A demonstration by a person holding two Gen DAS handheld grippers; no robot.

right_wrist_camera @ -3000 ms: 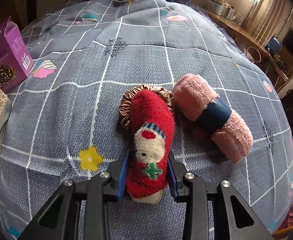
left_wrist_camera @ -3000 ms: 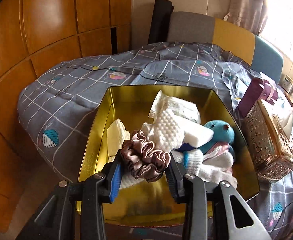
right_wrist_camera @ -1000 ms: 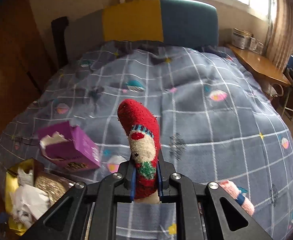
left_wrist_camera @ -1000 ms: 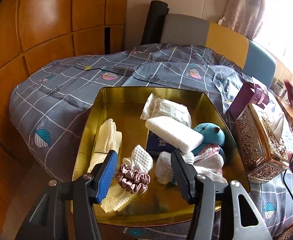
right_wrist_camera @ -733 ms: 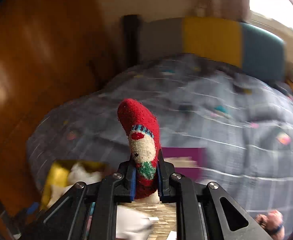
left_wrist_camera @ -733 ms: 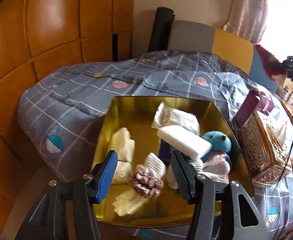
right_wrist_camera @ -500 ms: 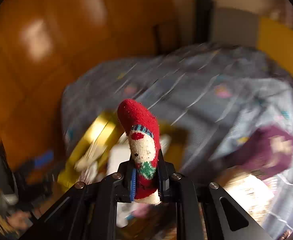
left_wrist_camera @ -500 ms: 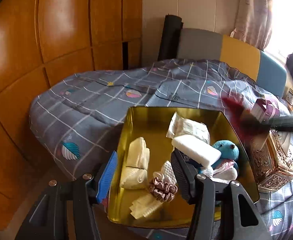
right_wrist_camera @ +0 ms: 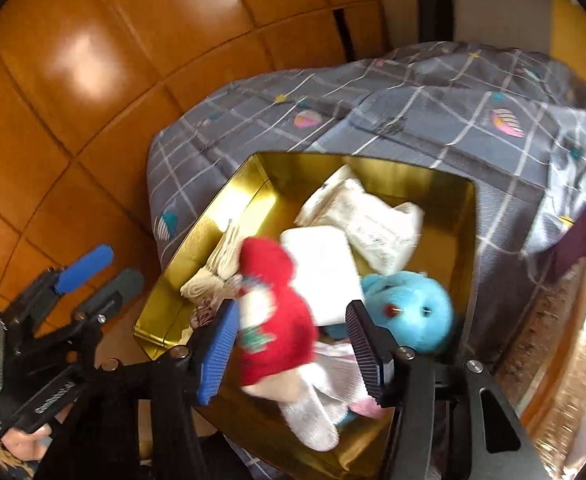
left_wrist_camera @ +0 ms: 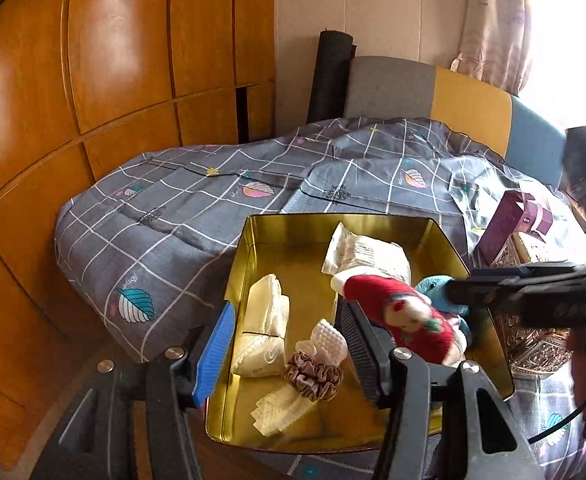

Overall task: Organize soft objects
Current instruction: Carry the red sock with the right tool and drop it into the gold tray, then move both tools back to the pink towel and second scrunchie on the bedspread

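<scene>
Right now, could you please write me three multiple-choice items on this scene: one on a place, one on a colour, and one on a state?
1. Where is the red Santa sock?
A. flat on the quilt
B. over the gold tin
C. on the purple box

2. What colour is the plush toy in the tin?
A. blue
B. green
C. orange

3. How do the right gripper jaws stand?
A. shut on the sock
B. shut on the scrunchie
C. open

Answers:
1 B: the sock is blurred above the tin's contents.
2 A: its round head is bright blue.
3 C: both pads stand clear of the sock.
</scene>
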